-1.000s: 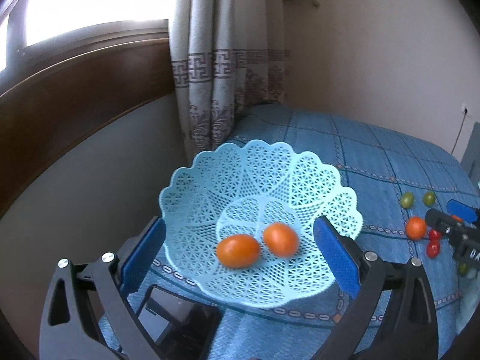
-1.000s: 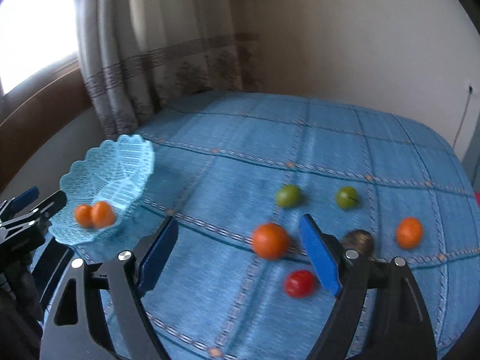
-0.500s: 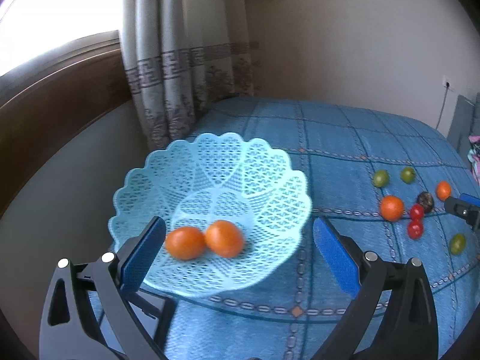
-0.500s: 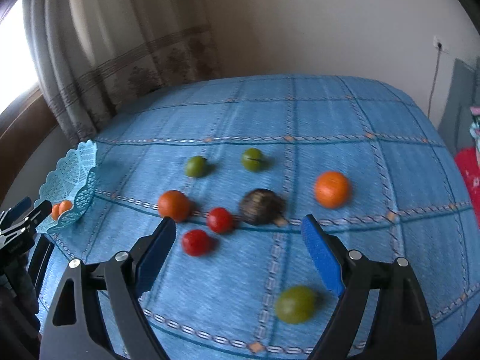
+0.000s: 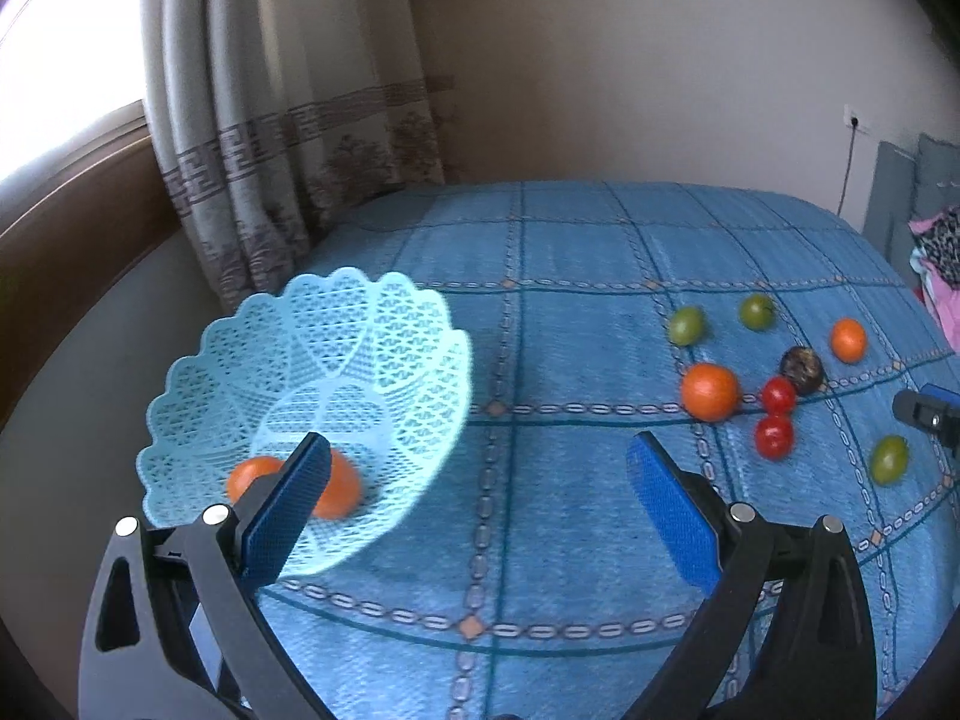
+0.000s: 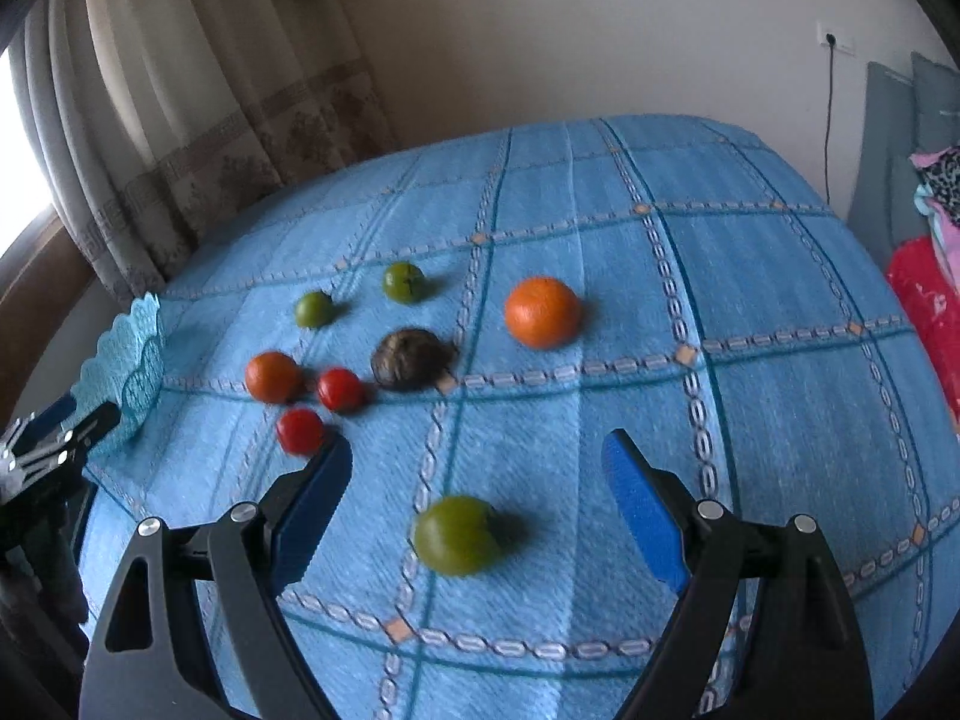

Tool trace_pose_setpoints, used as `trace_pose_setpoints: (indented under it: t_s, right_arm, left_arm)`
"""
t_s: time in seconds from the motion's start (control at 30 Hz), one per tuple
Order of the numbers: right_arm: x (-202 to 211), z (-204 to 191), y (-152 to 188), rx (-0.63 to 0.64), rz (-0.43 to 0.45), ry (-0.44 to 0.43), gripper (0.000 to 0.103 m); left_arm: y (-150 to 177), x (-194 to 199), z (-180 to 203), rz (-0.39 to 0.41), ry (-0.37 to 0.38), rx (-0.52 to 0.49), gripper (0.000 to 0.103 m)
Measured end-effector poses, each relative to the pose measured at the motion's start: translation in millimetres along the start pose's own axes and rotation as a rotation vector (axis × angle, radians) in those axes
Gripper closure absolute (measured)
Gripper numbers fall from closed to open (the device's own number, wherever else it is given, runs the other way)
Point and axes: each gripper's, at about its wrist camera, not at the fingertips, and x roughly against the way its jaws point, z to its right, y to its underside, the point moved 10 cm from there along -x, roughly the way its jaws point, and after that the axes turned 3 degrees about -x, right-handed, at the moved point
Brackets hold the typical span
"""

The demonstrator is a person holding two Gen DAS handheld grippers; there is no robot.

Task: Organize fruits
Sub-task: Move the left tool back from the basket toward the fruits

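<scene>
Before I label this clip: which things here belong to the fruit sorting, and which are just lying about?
Job:
- basket with two orange fruits
- loose fruits on the blue cloth, e.g. green fruit, big orange
- both hand-held grippers, open: left, right

Lying about:
- curtain
- pink clothes

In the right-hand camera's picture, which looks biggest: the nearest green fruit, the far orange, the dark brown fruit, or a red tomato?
1. Nearest green fruit, though its closeness inflates it.
2. Far orange.
3. Dark brown fruit.
4. Red tomato.
</scene>
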Motion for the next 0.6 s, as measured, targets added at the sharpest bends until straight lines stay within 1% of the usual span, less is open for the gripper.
trace_pose_setpoints:
  t_s: [0.3, 0.4, 0.6]
  right_arm:
    - [-9, -6, 26, 0.122, -0.046, 0.054, 0.018]
    - [-15, -3, 32, 0.133, -0.065, 0.069, 0.018]
    - [-14, -1, 32, 0.13, -0.055, 0.075, 0.021]
  left_arm:
    - [5, -19, 30, -0.041, 0.01, -0.043, 0.003]
    - [4, -23, 38, -0.048, 0.016, -0.056, 0.003]
    - [2, -35, 55, -0.066, 0.044, -0.07, 0.003]
